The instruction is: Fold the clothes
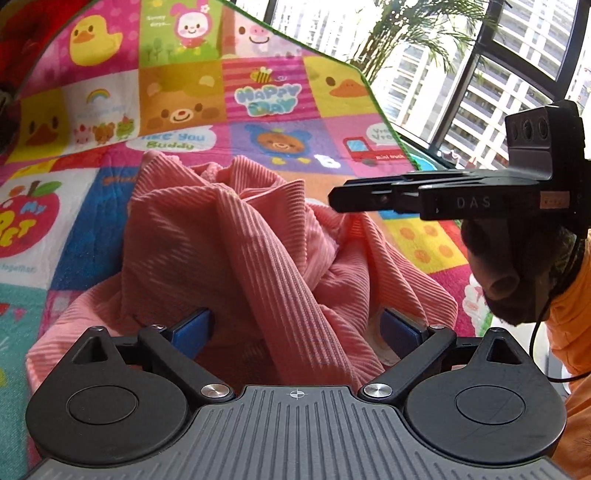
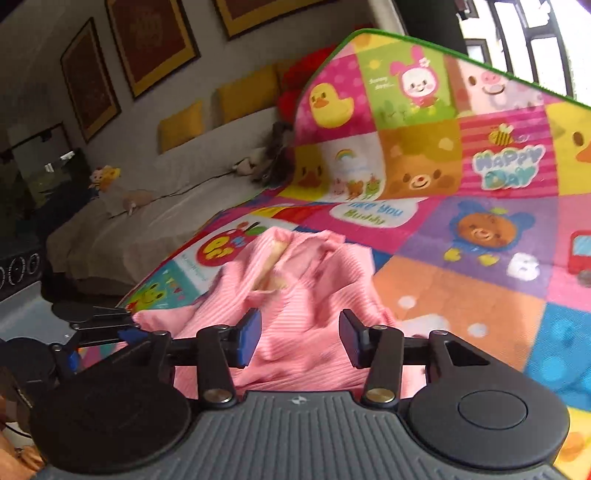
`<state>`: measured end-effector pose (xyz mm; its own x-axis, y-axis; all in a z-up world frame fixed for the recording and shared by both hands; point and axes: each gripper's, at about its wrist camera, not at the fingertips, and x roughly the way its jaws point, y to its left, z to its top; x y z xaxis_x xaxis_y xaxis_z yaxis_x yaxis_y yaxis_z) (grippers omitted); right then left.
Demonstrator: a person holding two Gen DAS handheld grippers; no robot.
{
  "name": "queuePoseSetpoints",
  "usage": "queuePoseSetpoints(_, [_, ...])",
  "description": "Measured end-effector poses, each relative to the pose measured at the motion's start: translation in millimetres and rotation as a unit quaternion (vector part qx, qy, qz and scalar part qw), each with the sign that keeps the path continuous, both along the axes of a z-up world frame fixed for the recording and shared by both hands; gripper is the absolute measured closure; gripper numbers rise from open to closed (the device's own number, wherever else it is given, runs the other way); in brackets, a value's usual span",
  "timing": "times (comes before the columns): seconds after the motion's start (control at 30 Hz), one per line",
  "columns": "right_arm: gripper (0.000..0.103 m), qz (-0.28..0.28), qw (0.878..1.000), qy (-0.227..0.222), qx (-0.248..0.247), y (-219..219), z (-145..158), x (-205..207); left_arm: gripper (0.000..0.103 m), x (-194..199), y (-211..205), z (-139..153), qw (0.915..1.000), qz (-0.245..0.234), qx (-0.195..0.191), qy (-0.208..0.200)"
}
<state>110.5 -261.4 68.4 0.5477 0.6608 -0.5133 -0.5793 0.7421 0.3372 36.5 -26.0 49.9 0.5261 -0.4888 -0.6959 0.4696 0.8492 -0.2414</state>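
1. Right now, a crumpled pink ribbed-knit garment (image 1: pixel 236 236) is lying bunched in a heap on a colourful patchwork play mat (image 1: pixel 303 96) printed with cartoon ducks, bears, a pig and the words "HAPPY DAY".
2. The left gripper (image 1: pixel 295 328) is reaching into the near side of the heap, and its two blue-padded fingers (image 1: pixel 192 330) are standing wide apart with a thick ridge of the pink cloth rising between them; the cloth is draping over and partly hiding both pads, and the jaws are not pinching it.
3. The right gripper (image 2: pixel 300 341) is hovering at the near edge of the same garment (image 2: pixel 295 280), its blue-padded fingers (image 2: pixel 248 338) also spread apart, with pink fabric showing in the gap beyond them; whether the pads are touching the cloth cannot be told.
4. In the left wrist view, the right gripper (image 1: pixel 336 199) is showing from the side as a black bar marked "DAS", reaching in from the right above the far slope of the heap, held by a dark-gloved hand (image 1: pixel 513 266) with an orange sleeve (image 1: pixel 572 314) behind it.
5. In the right wrist view, the left gripper (image 2: pixel 122 326) is sitting low at the left edge, just beside the garment.
6. The mat's far part is rising up, with its green-bound edge (image 2: pixel 424 40) uppermost.
7. Beyond the mat, a pale couch (image 2: pixel 147 218) with yellow cushions (image 2: pixel 181 125) is running under framed pictures (image 2: pixel 151 40), and tall windows (image 1: pixel 498 74) with a palm plant (image 1: pixel 417 33) are filling the other side.
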Motion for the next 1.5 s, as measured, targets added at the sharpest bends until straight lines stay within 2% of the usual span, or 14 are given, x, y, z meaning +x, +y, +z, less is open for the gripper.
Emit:
queuePoseSetpoints(0.17, [0.056,0.022,1.000,0.002,-0.023,29.3,-12.3,-1.0,0.044,-4.8,-7.2,-12.1,0.9998,-0.008,-0.003,0.018])
queuePoseSetpoints(0.23, [0.056,0.019,0.999,-0.001,-0.028,31.7,-12.9,-0.5,0.082,-3.8,-5.5,-16.5,0.9998,-0.004,0.002,0.018])
queuePoseSetpoints(0.27, [0.056,0.015,0.999,-0.005,-0.032,30.4,-12.3,-1.1,0.086,-2.9,-2.8,-16.9,0.9999,-0.001,0.003,0.015])
queuePoseSetpoints(0.47, [0.054,0.001,0.997,-0.042,-0.070,28.7,-7.9,-9.7,0.092,14.5,50.8,19.0,0.9934,0.070,0.024,-0.088])
queuePoseSetpoints(0.57, [0.052,0.022,0.990,-0.086,-0.105,44.9,-5.2,-21.4,0.093,41.5,101.1,29.9,0.9755,0.166,0.064,-0.130])
queuePoseSetpoints(0.67, [0.050,0.058,0.977,-0.143,-0.145,70.4,-2.8,-34.9,0.093,75.8,153.8,21.8,0.9570,0.249,0.087,-0.121])
queuePoseSetpoints(0.77, [0.044,0.096,0.962,-0.189,-0.175,97.5,-1.5,-44.4,0.089,98.8,190.5,8.0,0.9533,0.281,0.062,-0.091])
queuePoseSetpoints(0.8, [0.043,0.107,0.956,-0.200,-0.183,107.7,-1.6,-46.4,0.079,100.5,196.0,5.6,0.9538,0.286,0.044,-0.080])
queuePoseSetpoints(0.83, [0.042,0.117,0.952,-0.210,-0.191,116.9,-2.4,-47.5,0.055,102.2,201.4,3.1,0.9538,0.291,0.026,-0.068])
queuePoseSetpoints(0.93, [0.037,0.142,0.940,-0.227,-0.211,140.0,-9.0,-46.4,0.008,91.2,200.1,4.7,0.9560,0.285,-0.010,-0.070])
queuePoseSetpoints(1.13, [0.039,0.138,0.928,-0.213,-0.273,166.6,-39.9,-11.3,0.004,65.5,185.4,13.5,0.9651,0.250,-0.011,-0.079])
queuePoseSetpoints(1.2, [0.078,0.118,0.928,-0.219,-0.277,162.0,-38.9,0.9,0.004,60.9,191.7,13.6,0.9665,0.247,-0.019,-0.068])
queuePoseSetpoints(1.3, [0.088,0.044,0.938,-0.232,-0.253,130.1,-12.3,27.0,0.003,55.0,206.8,13.6,0.9659,0.250,-0.041,-0.052])
queuePoseSetpoints(1.5, [0.092,-0.148,0.902,-0.275,-0.297,34.0,30.2,82.1,0.002,44.1,223.5,18.9,0.9567,0.274,-0.076,-0.062])
